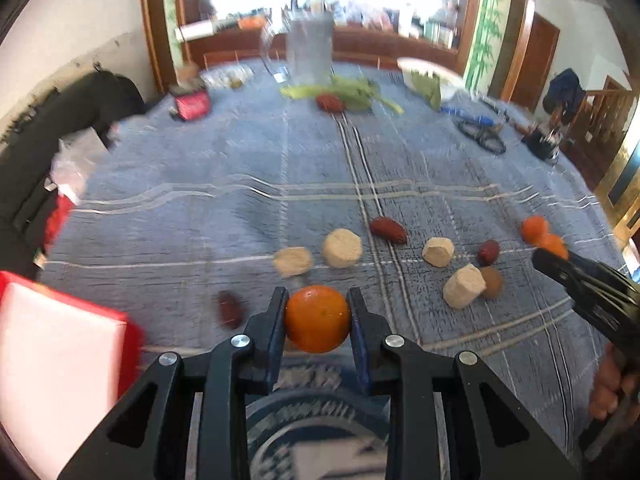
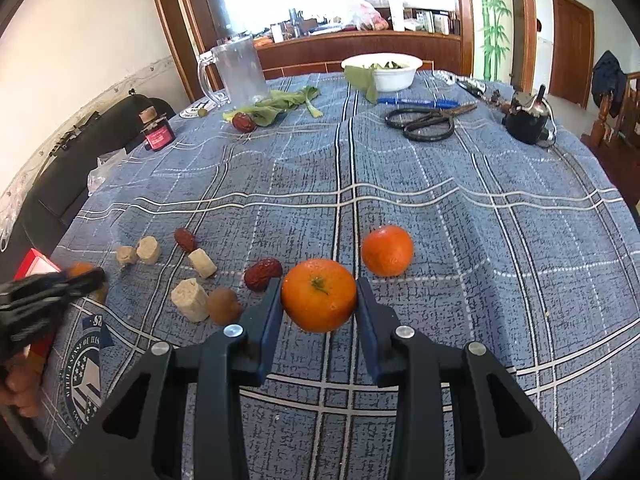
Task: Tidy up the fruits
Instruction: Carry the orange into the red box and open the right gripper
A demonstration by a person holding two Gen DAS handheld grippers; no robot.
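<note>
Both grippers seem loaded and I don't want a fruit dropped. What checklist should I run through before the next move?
1. Left gripper clamped on its orange: ok, both fingers touch it.
2. Right gripper clamped on its orange: ok.
3. Loose orange clear of the right gripper: ok, apart.
4. Drop-off container identified: cannot tell; only the red box lies near.
5. Left view sharp: not ok, blurred.
</note>
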